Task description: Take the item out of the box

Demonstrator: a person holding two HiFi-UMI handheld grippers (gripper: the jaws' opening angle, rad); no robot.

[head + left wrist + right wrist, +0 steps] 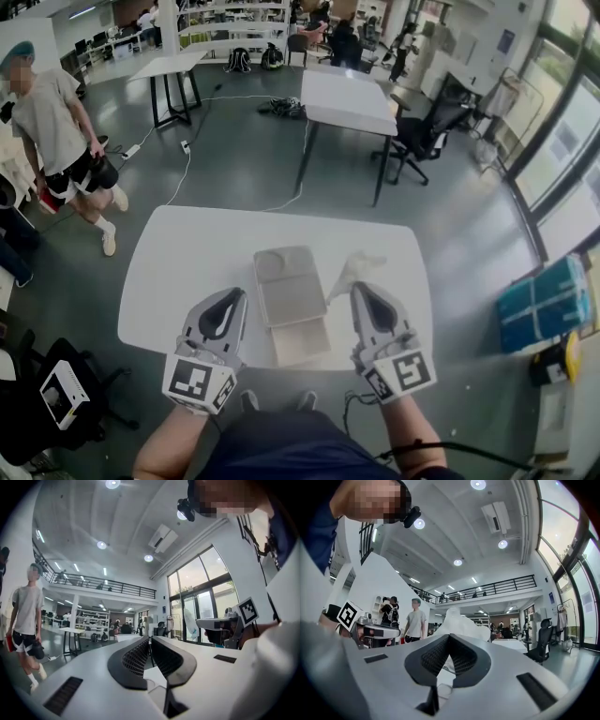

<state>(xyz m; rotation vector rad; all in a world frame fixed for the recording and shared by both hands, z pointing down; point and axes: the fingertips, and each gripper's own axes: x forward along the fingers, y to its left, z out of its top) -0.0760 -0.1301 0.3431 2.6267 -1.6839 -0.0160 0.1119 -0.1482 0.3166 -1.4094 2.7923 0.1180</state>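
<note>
Right gripper (449, 637) first: my jaws are pinched together at the tips on a crumpled white wrapping (359, 265), which stands up just past them and hangs beside the box (289, 291), off its right edge. I take that wrapping for the item, or what covers it, so the lift-out looks nearly done. The box lies open in the middle, showing a grey inset with a round hollow, its tan flap (302, 343) folded toward me. My left gripper (238, 296) hovers near the box's left side, jaws drawn together with only a slit between them and nothing in it.

Next I should carry the wrapping clear of the box and set it on bare tabletop, keeping the pinch firm, since thin film slips easily.

All this sits on a white table (187, 253) over a grey floor. Beyond are another white table (347, 98), an office chair (422, 136), tall windows, and a person standing (56, 122) at left.
</note>
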